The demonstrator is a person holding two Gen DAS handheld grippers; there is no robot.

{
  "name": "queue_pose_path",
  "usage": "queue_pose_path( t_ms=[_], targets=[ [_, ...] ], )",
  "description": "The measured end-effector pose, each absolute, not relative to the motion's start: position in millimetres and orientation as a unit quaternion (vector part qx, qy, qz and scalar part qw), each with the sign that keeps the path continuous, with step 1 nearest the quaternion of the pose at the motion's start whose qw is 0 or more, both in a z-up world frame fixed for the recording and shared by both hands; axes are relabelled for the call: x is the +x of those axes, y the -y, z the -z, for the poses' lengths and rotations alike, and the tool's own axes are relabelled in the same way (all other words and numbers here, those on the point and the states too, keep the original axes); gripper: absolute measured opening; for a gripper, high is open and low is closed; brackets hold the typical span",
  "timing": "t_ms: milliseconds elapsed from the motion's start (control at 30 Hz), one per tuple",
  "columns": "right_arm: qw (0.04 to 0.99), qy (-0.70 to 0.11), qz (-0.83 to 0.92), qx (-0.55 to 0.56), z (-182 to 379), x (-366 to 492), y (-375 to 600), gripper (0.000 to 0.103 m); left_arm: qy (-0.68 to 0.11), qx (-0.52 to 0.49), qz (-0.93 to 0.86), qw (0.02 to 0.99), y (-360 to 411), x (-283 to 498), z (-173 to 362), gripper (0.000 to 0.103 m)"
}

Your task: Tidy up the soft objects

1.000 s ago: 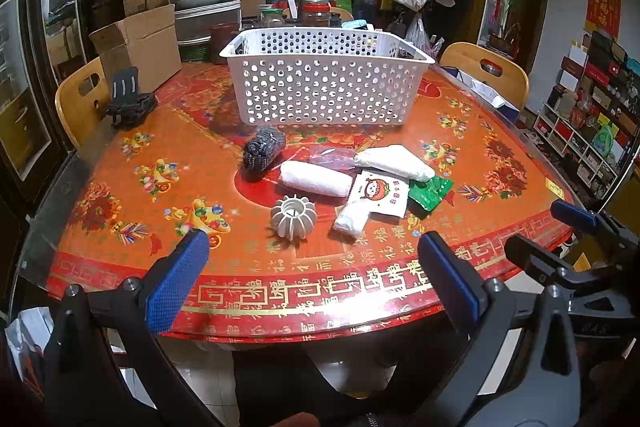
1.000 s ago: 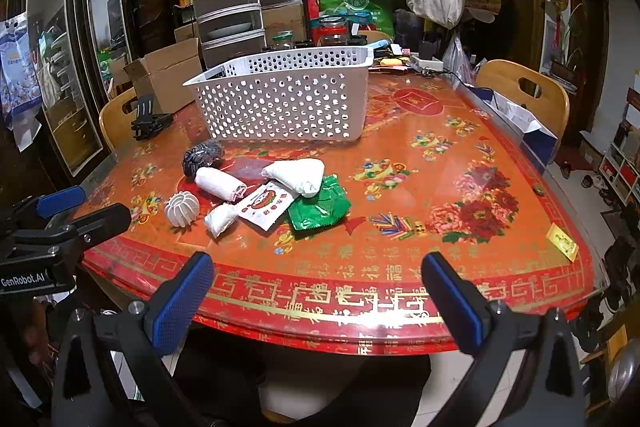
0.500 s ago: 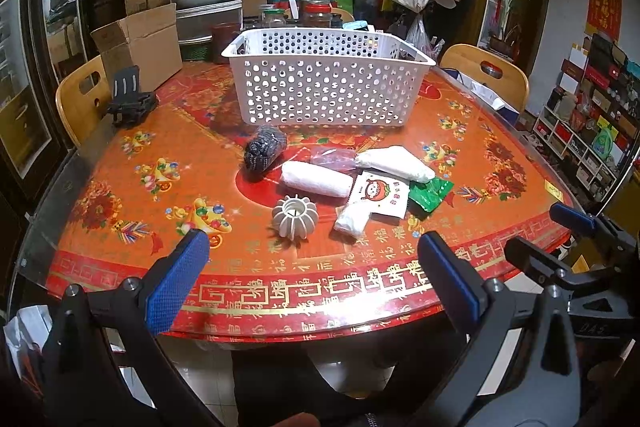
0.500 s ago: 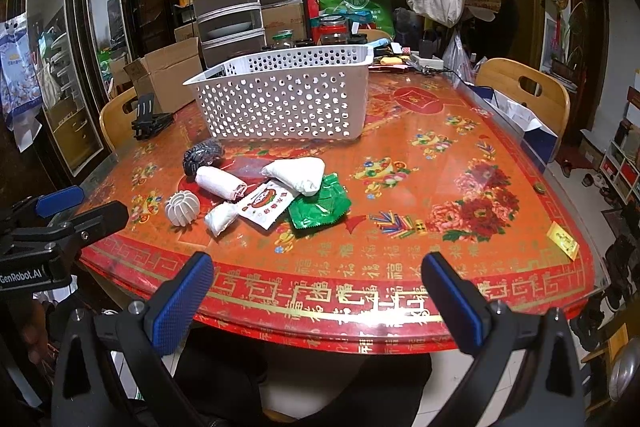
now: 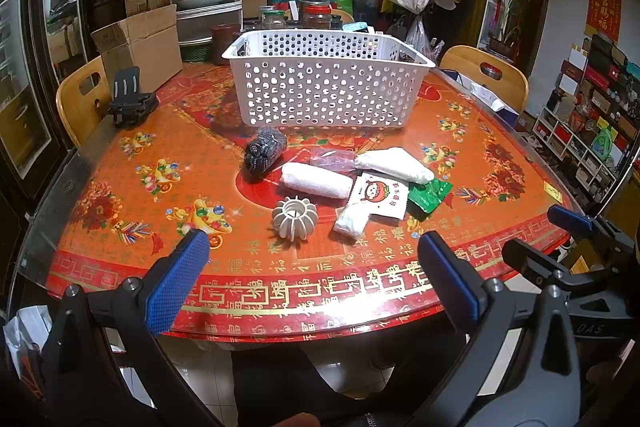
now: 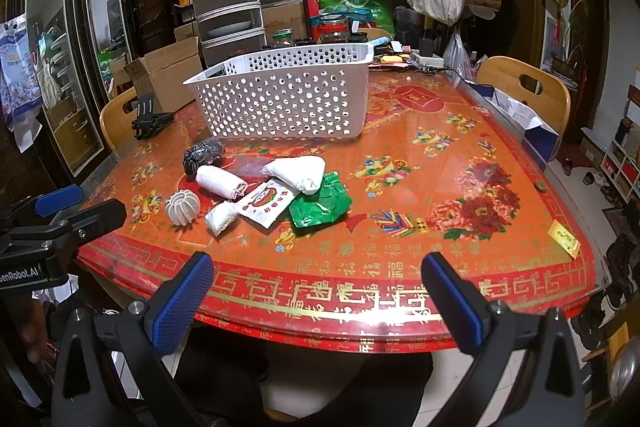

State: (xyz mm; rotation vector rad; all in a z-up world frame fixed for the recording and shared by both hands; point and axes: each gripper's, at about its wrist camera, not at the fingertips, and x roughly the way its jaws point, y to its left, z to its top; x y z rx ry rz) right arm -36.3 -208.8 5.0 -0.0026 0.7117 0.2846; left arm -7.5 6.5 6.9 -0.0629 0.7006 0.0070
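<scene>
A white perforated basket (image 5: 326, 87) (image 6: 288, 99) stands on the red patterned table (image 5: 120, 163). In front of it lie a dark knitted bundle (image 5: 264, 149), a white rolled towel (image 5: 316, 181), a white folded cloth (image 5: 394, 165), a small white roll (image 5: 352, 221), a white snack packet (image 5: 380, 197), a green packet (image 5: 430, 195) and a white ribbed ball (image 5: 294, 219). My left gripper (image 5: 312, 279) is open and empty at the table's near edge. My right gripper (image 6: 316, 291) is open and empty, also at the near edge, right of the pile (image 6: 260, 187).
A black phone stand (image 5: 130, 103) sits at the table's left edge. Wooden chairs (image 5: 80, 99) (image 6: 524, 95) stand on both sides. Cardboard boxes (image 5: 140, 47), jars and hanging bags crowd the back. A yellow tag (image 6: 564, 239) lies near the right rim.
</scene>
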Motion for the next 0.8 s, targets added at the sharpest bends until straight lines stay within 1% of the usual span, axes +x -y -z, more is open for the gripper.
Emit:
queue_pose_path(
  t_ms=[800],
  targets=[
    [0.927,-0.345,-0.146,0.006,-3.0,-35.0,208.3,0.103,-0.341,-0.032,-0.011,0.940,-9.2,-7.1,-4.1,0.103]
  ],
)
